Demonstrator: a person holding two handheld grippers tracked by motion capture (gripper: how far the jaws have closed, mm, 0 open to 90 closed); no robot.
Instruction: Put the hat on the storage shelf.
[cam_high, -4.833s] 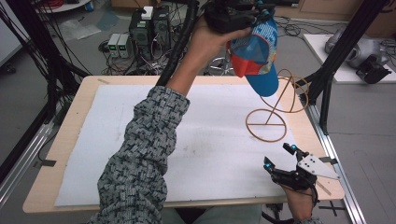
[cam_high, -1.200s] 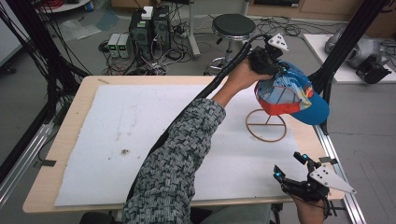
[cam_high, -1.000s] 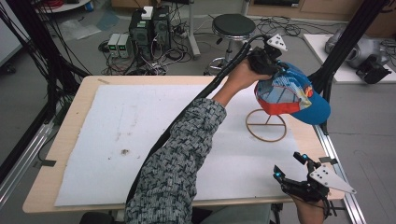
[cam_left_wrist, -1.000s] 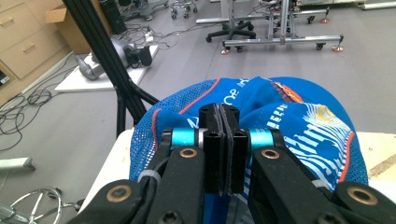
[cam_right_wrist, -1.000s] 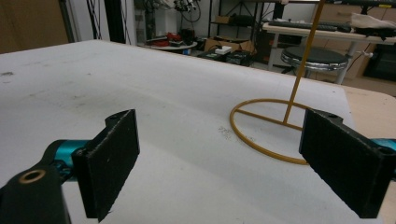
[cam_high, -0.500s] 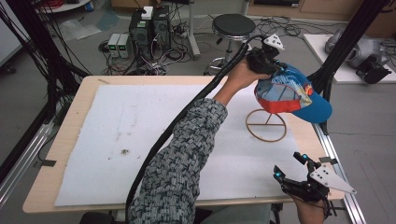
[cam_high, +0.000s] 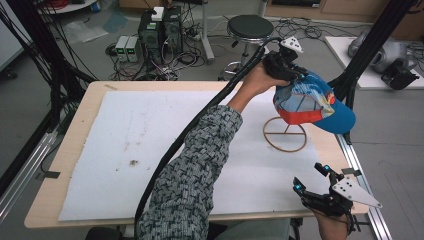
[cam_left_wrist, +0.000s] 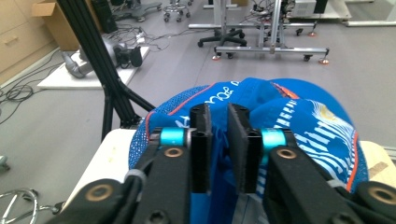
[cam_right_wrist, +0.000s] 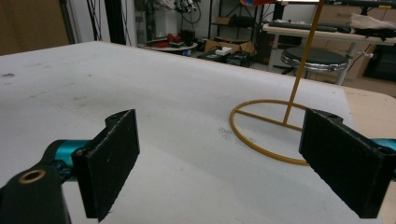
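Observation:
A blue cap (cam_high: 310, 102) with red and orange trim hangs over the top of a gold wire stand (cam_high: 285, 134) at the table's far right. My left gripper (cam_high: 282, 65) is shut on the cap's crown fabric, reaching across the table on a patterned sleeve. In the left gripper view the jaws (cam_left_wrist: 219, 116) pinch a fold of the blue cap (cam_left_wrist: 303, 121). My right gripper (cam_high: 310, 178) rests near the front right corner, open and holding nothing. The right gripper view has its wide-apart jaws (cam_right_wrist: 229, 158) facing the stand (cam_right_wrist: 299, 74), whose ring base lies on the mat.
A white mat (cam_high: 150, 145) covers most of the wooden table (cam_high: 80, 125). Black frame posts (cam_high: 370, 45) rise at the right and left edges. A stool (cam_high: 249, 25) and computer boxes (cam_high: 160, 25) stand on the floor behind.
The left gripper has carried the cap rightward and down from high above the table onto the stand's top; over the last second it barely shifts. The right gripper stays near the corner.

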